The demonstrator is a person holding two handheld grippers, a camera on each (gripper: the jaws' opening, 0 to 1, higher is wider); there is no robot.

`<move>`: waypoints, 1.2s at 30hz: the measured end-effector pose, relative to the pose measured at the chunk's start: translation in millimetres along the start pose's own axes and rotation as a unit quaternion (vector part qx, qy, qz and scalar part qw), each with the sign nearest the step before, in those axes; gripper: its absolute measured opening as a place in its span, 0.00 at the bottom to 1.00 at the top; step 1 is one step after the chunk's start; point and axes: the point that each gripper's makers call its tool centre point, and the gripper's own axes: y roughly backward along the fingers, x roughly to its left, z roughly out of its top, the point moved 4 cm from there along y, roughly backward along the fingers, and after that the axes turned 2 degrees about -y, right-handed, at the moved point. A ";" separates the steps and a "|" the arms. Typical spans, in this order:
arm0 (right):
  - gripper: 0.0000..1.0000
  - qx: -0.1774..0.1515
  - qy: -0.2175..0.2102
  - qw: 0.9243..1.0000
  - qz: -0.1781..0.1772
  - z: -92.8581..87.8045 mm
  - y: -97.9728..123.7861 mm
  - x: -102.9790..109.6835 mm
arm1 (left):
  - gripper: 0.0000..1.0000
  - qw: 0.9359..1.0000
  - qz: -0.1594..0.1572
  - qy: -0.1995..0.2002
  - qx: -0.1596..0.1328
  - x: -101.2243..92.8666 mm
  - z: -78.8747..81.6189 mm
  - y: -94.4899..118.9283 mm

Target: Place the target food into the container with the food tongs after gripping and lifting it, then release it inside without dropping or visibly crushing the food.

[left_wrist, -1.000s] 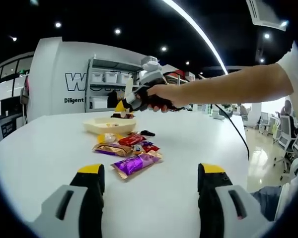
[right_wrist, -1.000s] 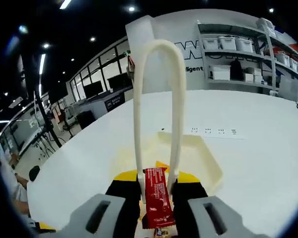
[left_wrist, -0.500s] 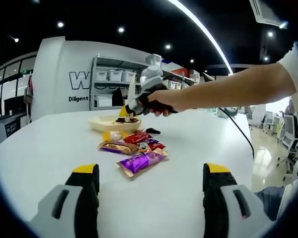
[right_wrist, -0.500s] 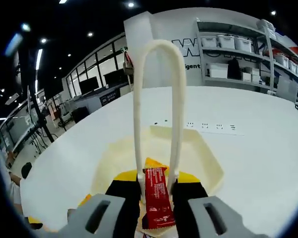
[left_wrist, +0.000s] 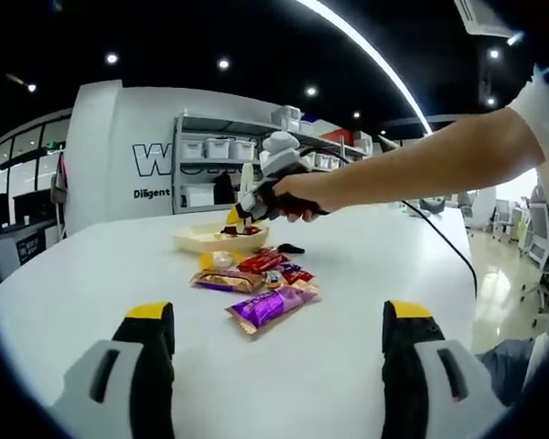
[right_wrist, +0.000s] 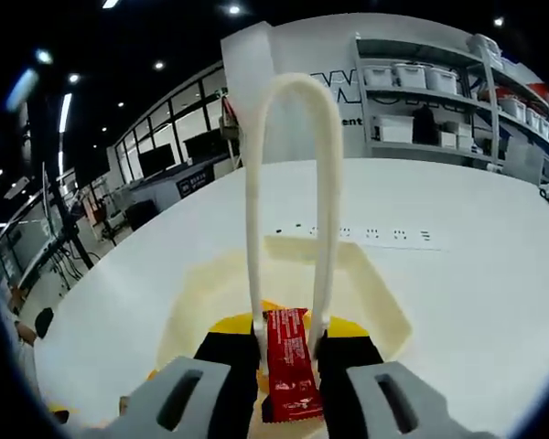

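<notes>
1. The red snack bar (right_wrist: 289, 377) sits pinched between the two cream arms of the food tongs (right_wrist: 291, 201), which my right tongs (right_wrist: 289, 366) squeeze shut from outside. The wrapper looks flat and uncrushed.
2. It hangs directly over the cream container (right_wrist: 384, 306), low above its floor, so I judge the lift and carry done; what is left is to open up and let the bar drop inside.
3. In the left gripper view the same container (left_wrist: 201, 240) lies at the far end of the snack pile, with the person's hand (left_wrist: 288, 194) holding the right tongs above it.
4. My left tongs (left_wrist: 274, 325) stand wide and empty, low over the desk.
5. Loose snacks wait near the container: a purple packet (left_wrist: 270, 306), a brown packet (left_wrist: 227, 280) and a red packet (left_wrist: 263, 262).
6. The desk (left_wrist: 91, 274) is white and broad. Behind it stand a white wall with lettering and shelves of bins (right_wrist: 421, 101); ceiling lights dot a dark ceiling.
</notes>
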 end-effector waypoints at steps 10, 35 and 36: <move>0.19 0.000 -0.020 1.000 -0.005 -4.4 -3.7 -6.5 | 0.91 1.000 -0.005 0.007 0.004 -0.1 -1.2 -1.0; 0.20 -0.012 -0.039 0.999 -0.010 -3.5 -1.8 -15.1 | 0.90 1.000 -0.010 0.012 0.010 -0.7 -2.1 -1.6; 0.20 -0.010 -0.039 0.999 -0.009 -4.6 -1.4 -14.8 | 0.90 1.000 -0.010 0.012 0.009 -0.7 -2.1 -1.9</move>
